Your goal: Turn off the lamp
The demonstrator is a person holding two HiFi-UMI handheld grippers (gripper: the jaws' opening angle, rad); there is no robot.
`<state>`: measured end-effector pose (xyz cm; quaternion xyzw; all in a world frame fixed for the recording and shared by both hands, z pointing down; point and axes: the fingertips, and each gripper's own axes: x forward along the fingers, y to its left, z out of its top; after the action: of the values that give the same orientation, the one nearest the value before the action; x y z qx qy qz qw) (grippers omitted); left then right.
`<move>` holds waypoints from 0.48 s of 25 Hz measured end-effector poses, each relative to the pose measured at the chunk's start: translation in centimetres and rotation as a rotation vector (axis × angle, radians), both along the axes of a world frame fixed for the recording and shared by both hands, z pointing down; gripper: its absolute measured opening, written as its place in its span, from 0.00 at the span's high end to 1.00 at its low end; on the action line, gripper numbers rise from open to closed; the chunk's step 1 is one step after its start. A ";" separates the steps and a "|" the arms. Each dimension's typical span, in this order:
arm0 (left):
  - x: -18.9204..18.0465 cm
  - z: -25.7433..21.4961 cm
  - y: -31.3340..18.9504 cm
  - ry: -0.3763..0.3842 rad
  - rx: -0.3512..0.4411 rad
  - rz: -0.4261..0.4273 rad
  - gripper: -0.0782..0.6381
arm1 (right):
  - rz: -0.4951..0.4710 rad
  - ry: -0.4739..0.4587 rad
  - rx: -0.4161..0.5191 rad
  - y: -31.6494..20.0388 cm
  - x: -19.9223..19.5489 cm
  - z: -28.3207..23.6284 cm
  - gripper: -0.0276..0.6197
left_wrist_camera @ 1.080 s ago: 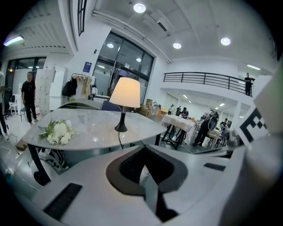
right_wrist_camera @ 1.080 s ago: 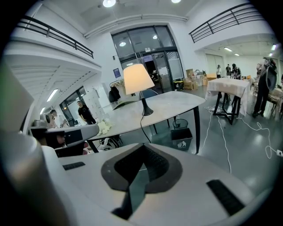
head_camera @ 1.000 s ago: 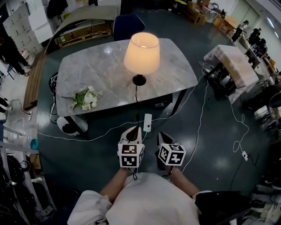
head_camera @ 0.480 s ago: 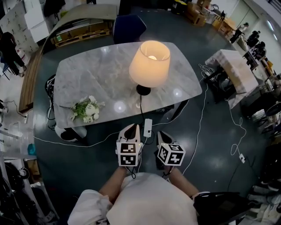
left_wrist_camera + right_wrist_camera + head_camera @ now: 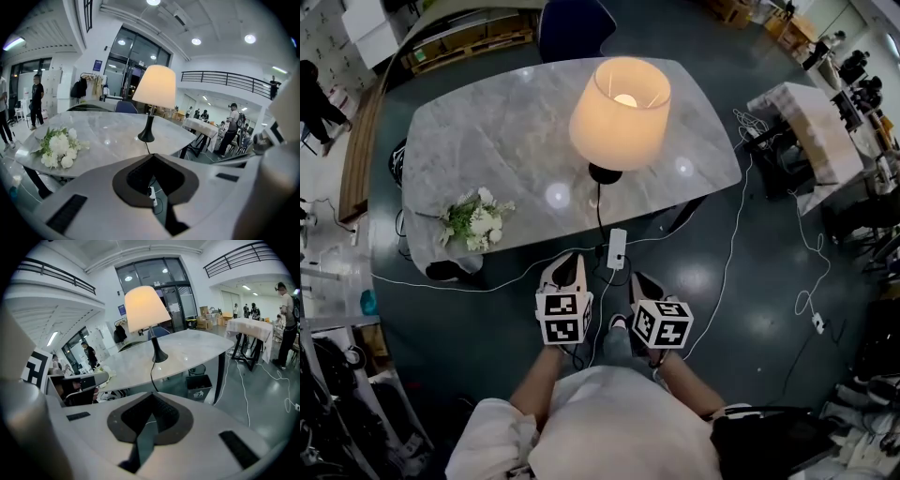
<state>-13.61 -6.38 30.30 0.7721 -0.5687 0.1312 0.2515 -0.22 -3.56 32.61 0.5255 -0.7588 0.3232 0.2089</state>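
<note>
The lamp [image 5: 619, 112] stands lit on the grey marble table [image 5: 487, 141], with a cream shade and a black base. Its black cord drops over the near table edge to a white power strip [image 5: 617, 248] on the floor. My left gripper [image 5: 568, 261] and right gripper [image 5: 640, 279] hang side by side below the table edge, either side of the strip, both shut and holding nothing. The left gripper view shows the lamp [image 5: 154, 86] beyond the shut left gripper [image 5: 152, 157]. In the right gripper view the lamp [image 5: 145, 308] stands past the right gripper [image 5: 152, 394].
A bunch of white flowers [image 5: 473, 220] lies on the table's left end. A blue chair [image 5: 572, 28] stands behind the table. White cables [image 5: 731, 244] trail over the dark floor towards a cloth-covered table [image 5: 806, 122] at the right. A bin [image 5: 199, 386] sits under the table.
The head view has closed in on the table and lamp. Both grippers have stayed shut, low and together. The lamp remains lit.
</note>
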 end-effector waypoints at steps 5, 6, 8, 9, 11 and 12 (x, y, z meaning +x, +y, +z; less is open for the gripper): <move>2.2 1.5 0.4 -0.011 -0.045 0.018 0.88 | -0.026 -0.010 -0.020 -1.1 1.0 1.1 0.96; 2.7 2.0 0.6 -0.013 -0.055 0.024 0.88 | -0.028 -0.013 -0.024 -1.2 1.2 1.5 0.96; 3.5 3.2 0.9 -0.018 -0.073 0.035 0.88 | -0.031 -0.015 -0.030 -1.4 1.7 2.7 0.96; 3.9 4.0 1.0 -0.021 -0.080 0.040 0.88 | -0.030 -0.017 -0.035 -1.7 1.9 3.6 0.96; 4.6 5.8 1.2 -0.027 -0.096 0.043 0.88 | -0.023 -0.027 -0.054 -1.9 2.4 5.6 0.96; 4.9 6.8 1.4 -0.029 -0.105 0.042 0.88 | -0.020 -0.032 -0.065 -1.9 2.5 6.7 0.96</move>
<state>-8.74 -4.99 37.10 0.7676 -0.5484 0.1772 0.2805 2.32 -5.48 39.28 0.5056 -0.7565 0.3538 0.2168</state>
